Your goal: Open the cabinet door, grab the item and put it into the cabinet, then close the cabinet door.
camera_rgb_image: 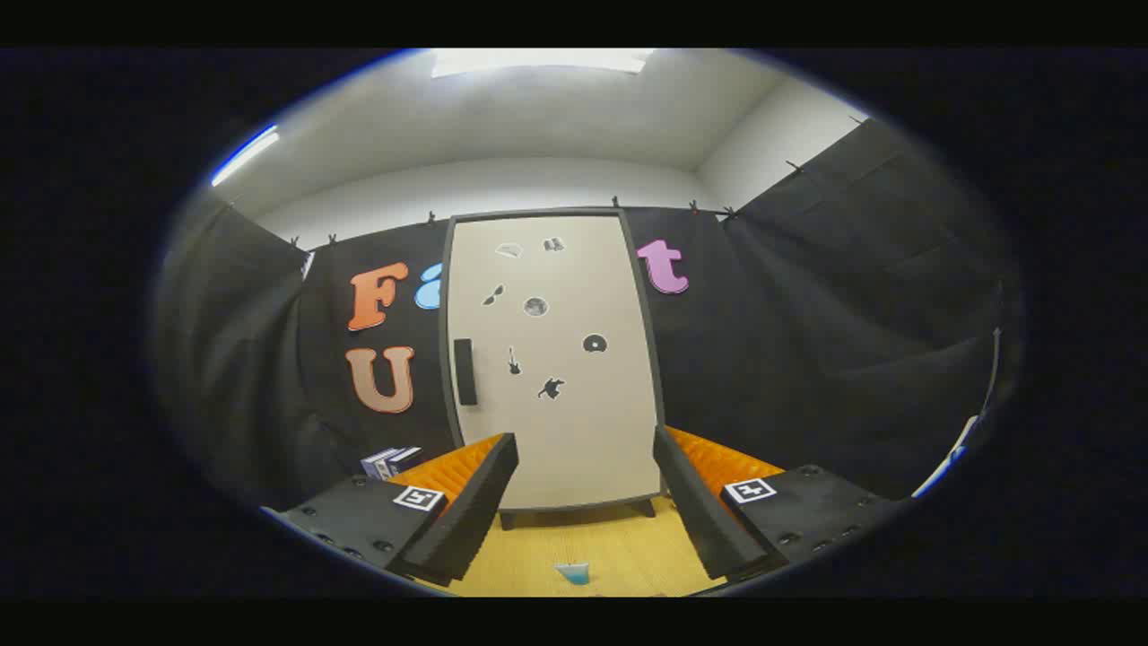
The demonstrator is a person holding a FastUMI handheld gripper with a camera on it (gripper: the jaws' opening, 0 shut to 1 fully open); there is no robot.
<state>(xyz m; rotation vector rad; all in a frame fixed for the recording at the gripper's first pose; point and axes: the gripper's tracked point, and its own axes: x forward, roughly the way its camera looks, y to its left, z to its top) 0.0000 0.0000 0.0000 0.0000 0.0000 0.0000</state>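
Gripper view: blue item (572,572) between parted fingers (466,520).

place: recording booth; evidence: black cloth wall (807,341) clipped at top, plain white room above, cabinet (556,359) centre frame, wooden tabletop (619,547) below

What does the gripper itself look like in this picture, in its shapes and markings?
The gripper has two wedge-shaped fingers with ribbed inner faces, standing apart with nothing between them. Each finger sits on a flat block with small round screw heads, and each block carries one square black-and-white marker. No cable is visible, and no hand or sleeve can be seen.
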